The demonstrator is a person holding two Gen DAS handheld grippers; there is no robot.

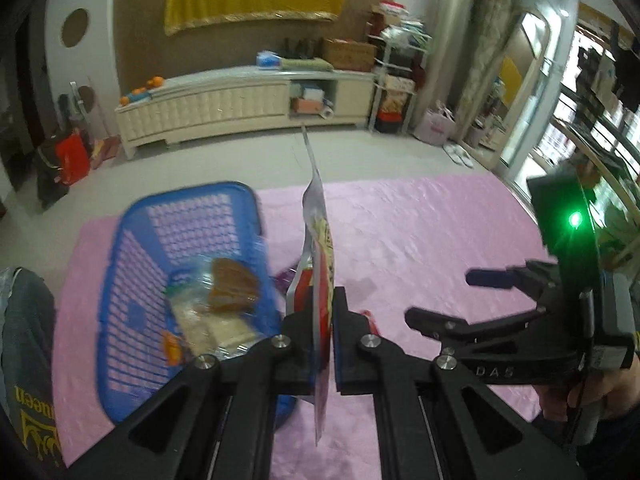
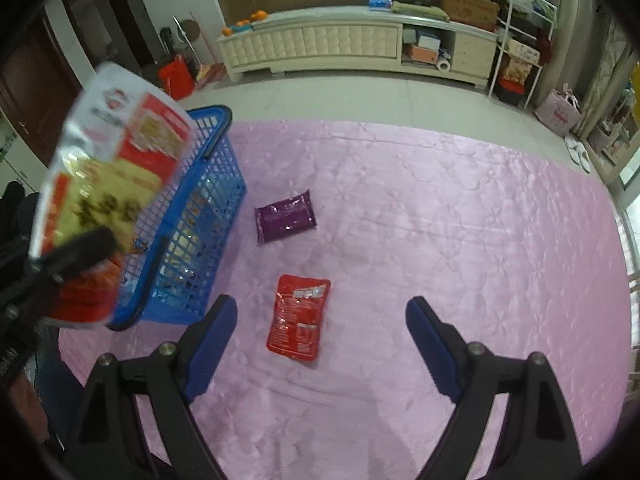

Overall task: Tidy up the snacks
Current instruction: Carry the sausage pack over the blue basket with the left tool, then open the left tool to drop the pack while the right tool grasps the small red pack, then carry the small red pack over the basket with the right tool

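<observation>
My left gripper (image 1: 322, 316) is shut on a flat red, white and yellow snack bag (image 1: 320, 240), held edge-on above the table just right of the blue basket (image 1: 132, 240). The same bag (image 2: 108, 168) shows at the left of the right wrist view, beside the basket (image 2: 216, 176). The basket holds a few clear-wrapped snacks (image 1: 224, 292). My right gripper (image 2: 320, 344) is open and empty, hovering over a red snack packet (image 2: 300, 316). A purple packet (image 2: 286, 216) lies farther off, near the basket. The right gripper (image 1: 440, 300) also shows in the left wrist view.
A pink quilted cloth (image 2: 460, 220) covers the table. Beyond it lie a grey floor, a long cream cabinet (image 2: 340, 44) and a cluttered white shelf rack (image 2: 520, 40). The person's leg (image 1: 28, 352) is at the near left.
</observation>
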